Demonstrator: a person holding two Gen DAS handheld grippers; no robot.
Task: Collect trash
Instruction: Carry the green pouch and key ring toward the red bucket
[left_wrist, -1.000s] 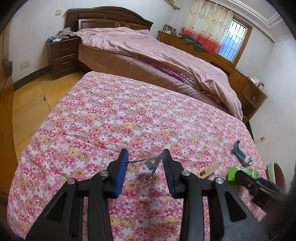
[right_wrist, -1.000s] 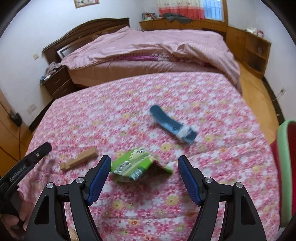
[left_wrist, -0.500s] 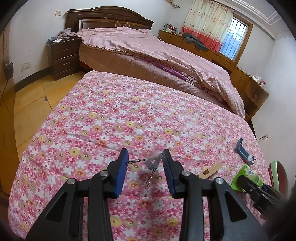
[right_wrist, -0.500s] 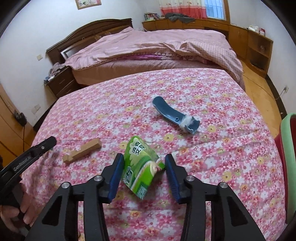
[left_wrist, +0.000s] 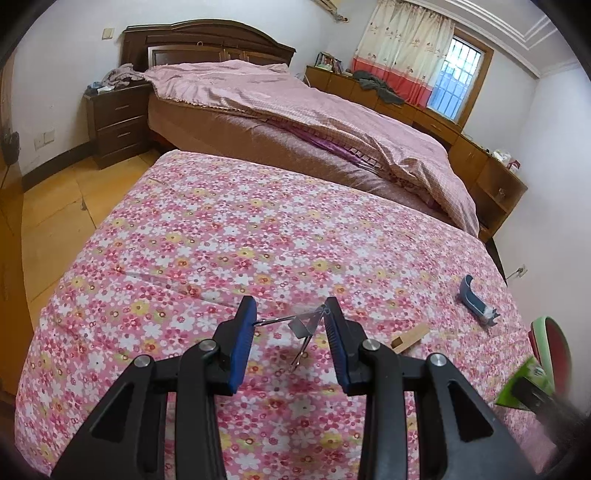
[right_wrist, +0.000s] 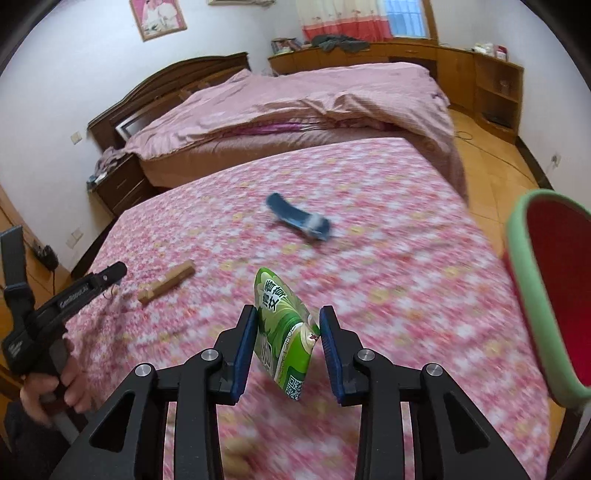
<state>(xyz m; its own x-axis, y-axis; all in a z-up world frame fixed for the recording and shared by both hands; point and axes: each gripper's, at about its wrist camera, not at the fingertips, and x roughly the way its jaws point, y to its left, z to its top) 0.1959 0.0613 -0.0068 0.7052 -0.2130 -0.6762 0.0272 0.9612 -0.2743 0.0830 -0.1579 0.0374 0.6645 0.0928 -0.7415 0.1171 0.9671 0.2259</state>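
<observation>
My right gripper (right_wrist: 289, 318) has a green snack packet (right_wrist: 282, 332) between its blue pads. Its jaws are closing, the pads press on the packet's sides, and it hangs above the flowered bedspread (right_wrist: 388, 280). The same packet (left_wrist: 524, 384) shows at the lower right edge of the left wrist view. My left gripper (left_wrist: 290, 314) is shut on a bent metal wire clip (left_wrist: 303, 326) that spans from pad to pad just over the spread. On the bed lie a small wooden block (right_wrist: 166, 282) and a blue curved object (right_wrist: 299, 218).
A red bin with a green rim (right_wrist: 517, 280) stands off the bed's right side. A person's hand (right_wrist: 48, 391) holds the left tool at the lower left. Behind is a second bed with a pink quilt (left_wrist: 295, 99), and wooden floor (left_wrist: 55, 206) lies to the left.
The right gripper's jaws closed on the green packet, lifted it off the bedspread and carried it right, nearer the red bin. The left gripper kept still with the wire clip.
</observation>
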